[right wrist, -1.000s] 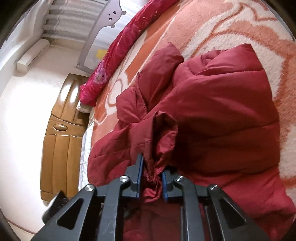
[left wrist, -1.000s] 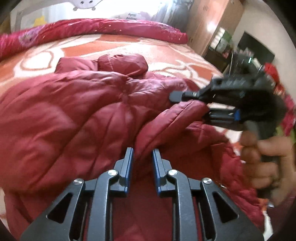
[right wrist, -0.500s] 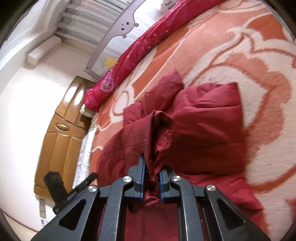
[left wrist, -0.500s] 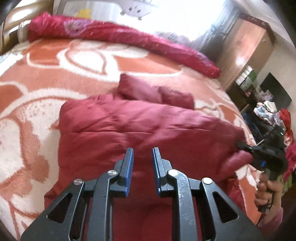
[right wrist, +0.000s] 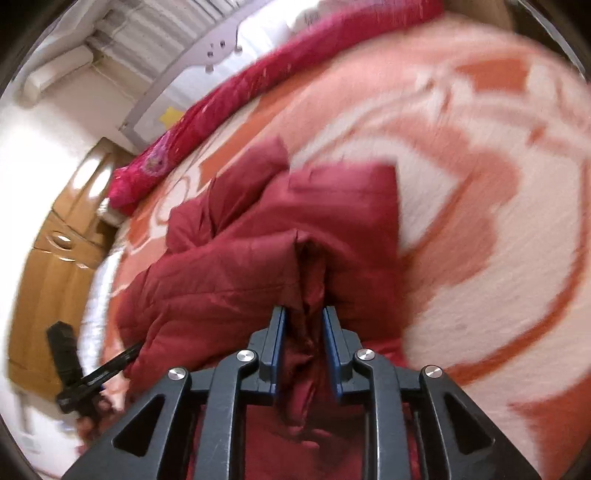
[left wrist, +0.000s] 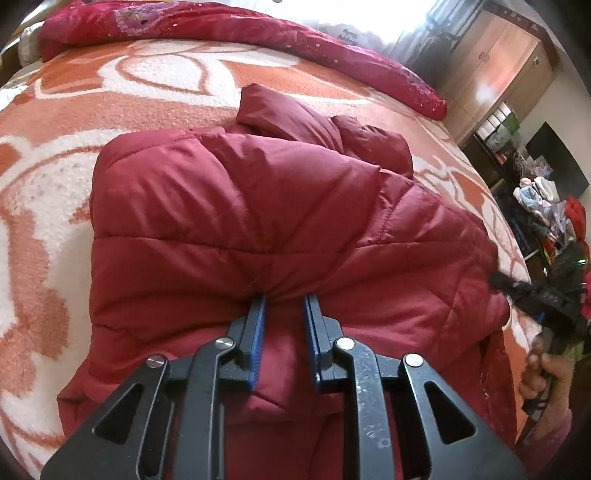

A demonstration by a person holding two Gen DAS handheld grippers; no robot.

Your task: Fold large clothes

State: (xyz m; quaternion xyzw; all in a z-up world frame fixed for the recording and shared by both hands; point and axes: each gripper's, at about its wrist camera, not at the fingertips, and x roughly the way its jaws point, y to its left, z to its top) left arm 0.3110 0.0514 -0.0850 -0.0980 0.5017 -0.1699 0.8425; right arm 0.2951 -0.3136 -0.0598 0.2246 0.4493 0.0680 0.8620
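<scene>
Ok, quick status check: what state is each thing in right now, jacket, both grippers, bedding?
Red puffer jacket: partly folded, bunched on the bed, near edge pinched by both grippers.
Left gripper: shut on a fold of the jacket.
Right gripper: shut on a gathered jacket edge.
Orange blanket: spread flat beneath the jacket.
Pink quilt: rolled along the bed's far edge.

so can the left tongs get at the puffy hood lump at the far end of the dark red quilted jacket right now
Probably not yet. The left tongs look shut on a fold of the dark red quilted jacket, so they'd need to let go first. Otherwise nothing lies over the hood lump on the orange and white blanket.
</scene>
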